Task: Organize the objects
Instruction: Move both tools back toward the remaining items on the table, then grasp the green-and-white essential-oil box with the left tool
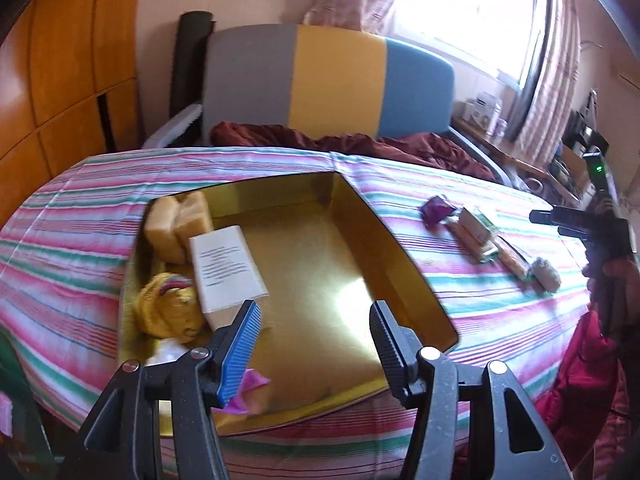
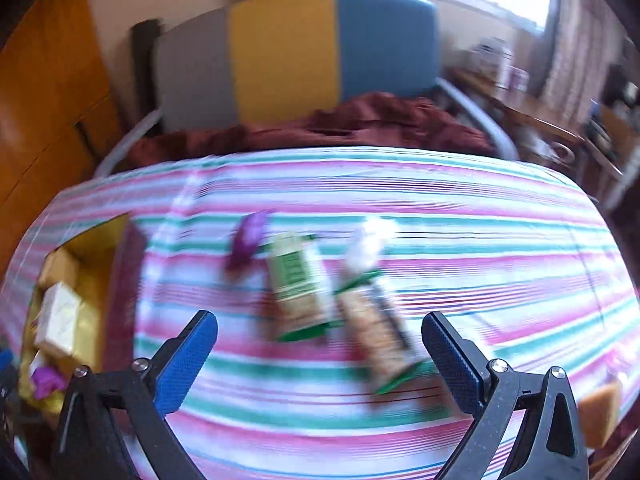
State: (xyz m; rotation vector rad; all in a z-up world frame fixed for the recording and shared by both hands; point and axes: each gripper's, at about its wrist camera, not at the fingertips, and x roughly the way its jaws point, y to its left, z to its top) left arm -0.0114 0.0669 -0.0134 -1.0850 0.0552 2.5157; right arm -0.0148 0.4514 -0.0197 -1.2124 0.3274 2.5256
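A gold tin tray (image 1: 328, 264) lies on the striped cloth (image 1: 480, 304). It holds a white box (image 1: 226, 272), a yellow sponge (image 1: 178, 226), a yellow cloth lump (image 1: 168, 310) and a pink scrap (image 1: 250, 394). My left gripper (image 1: 314, 316) is open and empty above the tray's near part. My right gripper (image 2: 320, 338) is open and empty, low over a green-edged packet (image 2: 298, 284) and a snack bar (image 2: 380, 334). A purple wrapper (image 2: 248, 240) and a white item (image 2: 370, 248) lie beyond. This view is blurred.
A chair with grey, yellow and blue back (image 1: 332, 80) stands behind the table with a maroon cloth (image 1: 360, 144) on it. Wooden wardrobe (image 1: 60, 80) at left. A cluttered shelf (image 1: 492, 120) at right. The tray also shows in the right wrist view (image 2: 92, 308).
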